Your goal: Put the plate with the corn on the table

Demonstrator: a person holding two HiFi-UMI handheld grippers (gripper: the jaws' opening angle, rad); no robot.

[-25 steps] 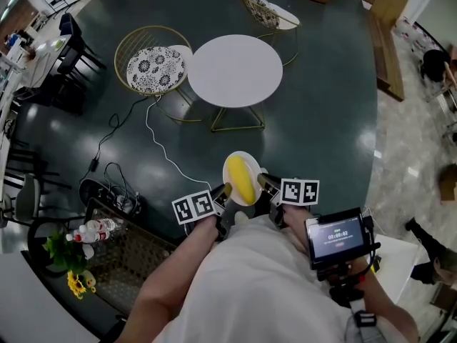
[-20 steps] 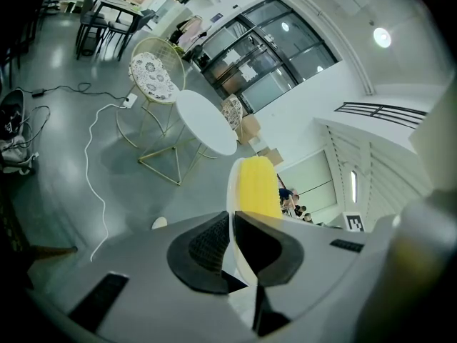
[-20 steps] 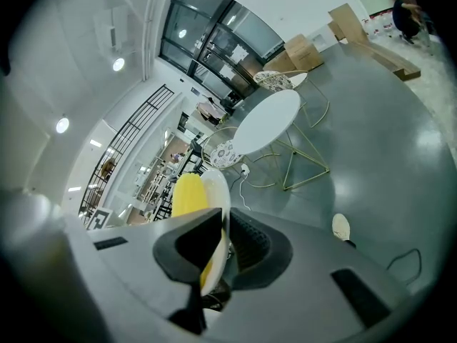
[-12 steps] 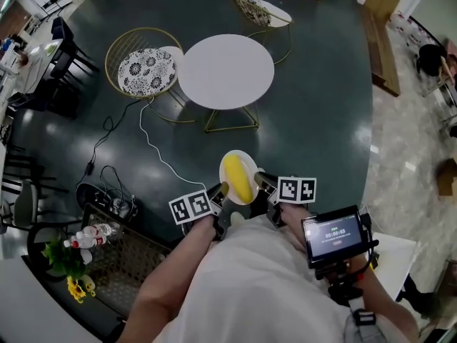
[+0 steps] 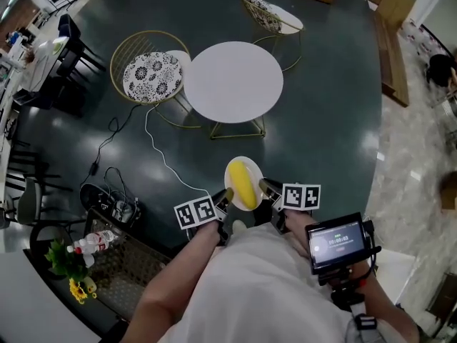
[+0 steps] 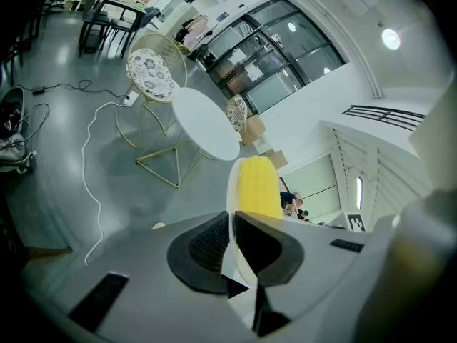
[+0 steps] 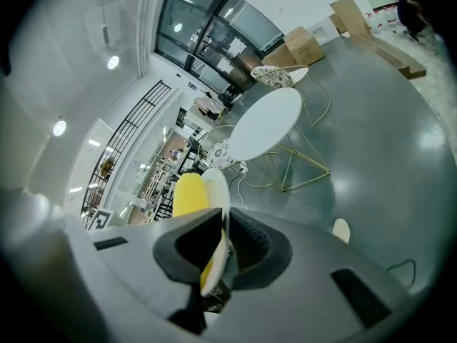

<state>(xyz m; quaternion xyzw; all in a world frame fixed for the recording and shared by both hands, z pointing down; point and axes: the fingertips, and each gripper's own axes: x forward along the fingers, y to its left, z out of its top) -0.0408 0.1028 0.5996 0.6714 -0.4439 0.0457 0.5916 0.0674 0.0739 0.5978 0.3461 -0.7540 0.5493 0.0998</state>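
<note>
The left gripper (image 5: pixel 226 194) has its fingers pinching the left rim of a small round white plate (image 5: pixel 243 160) carrying a yellow corn cob (image 5: pixel 243 184). The right gripper (image 5: pixel 265 186) has its fingers pinching the opposite rim. The plate is held above the dark floor (image 5: pixel 321 120), well short of the round white table (image 5: pixel 233 82).

Left gripper (image 5: pixel 227 194) and right gripper (image 5: pixel 263 186) are held side by side, jaws pointing inward toward each other. Each is clamped on an opposite rim of the plate (image 5: pixel 243 161).
</note>
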